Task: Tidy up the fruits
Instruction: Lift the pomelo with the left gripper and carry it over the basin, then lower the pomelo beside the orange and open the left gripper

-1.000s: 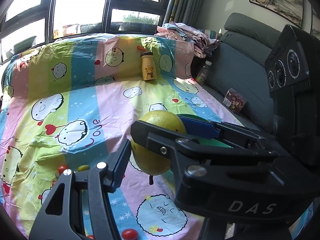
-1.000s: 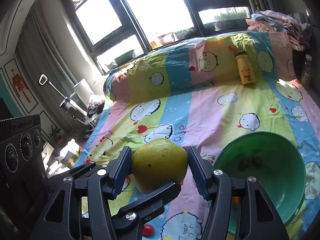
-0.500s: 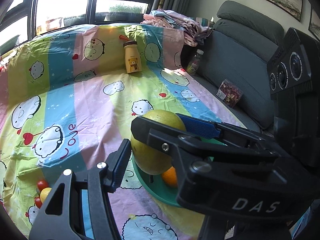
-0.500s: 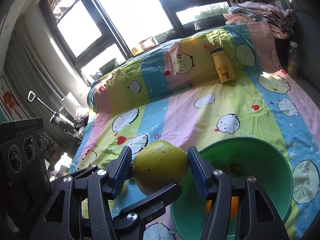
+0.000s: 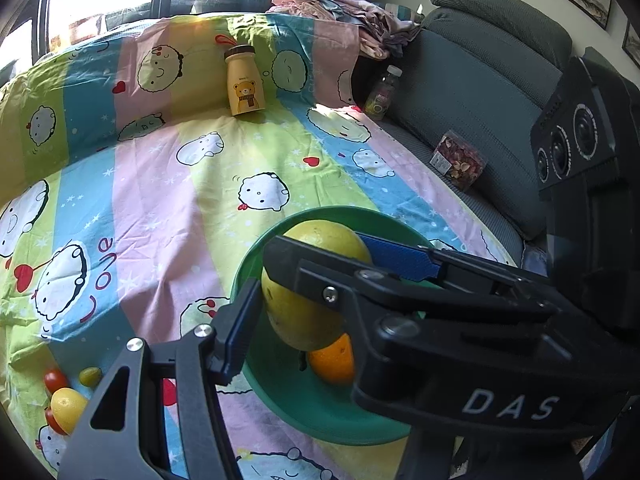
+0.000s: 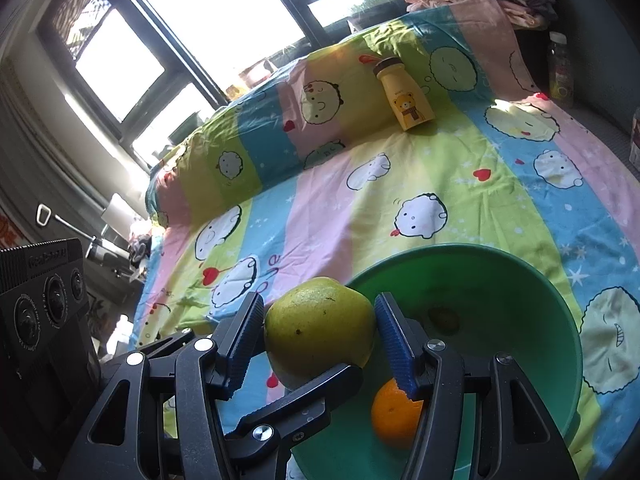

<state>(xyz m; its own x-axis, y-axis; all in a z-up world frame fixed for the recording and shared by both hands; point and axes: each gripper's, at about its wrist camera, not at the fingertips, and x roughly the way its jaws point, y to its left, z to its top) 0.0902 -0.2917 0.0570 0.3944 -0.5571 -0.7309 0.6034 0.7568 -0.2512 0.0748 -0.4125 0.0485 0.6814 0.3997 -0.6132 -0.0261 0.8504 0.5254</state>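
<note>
Gripping one large yellow-green pomelo from two sides, both grippers are clenched on it together. In the right wrist view the right gripper presses its blue ribbed pads against the fruit's left and right flanks, and a black finger of the left gripper crosses beneath the fruit. In the left wrist view the left gripper has one pad on the near left side of the pomelo, while the right gripper's black body and blue pad lie across the fruit's far side.

The pomelo hangs over the near left rim of a green bowl, which sits on the striped cartoon sheet toward its right edge. An orange lies inside the bowl just below the pomelo. Near the sheet's lower left edge rest a lemon, a small green fruit and cherry tomatoes. A yellow bear bottle stands upright at the far side, well apart from the bowl.
</note>
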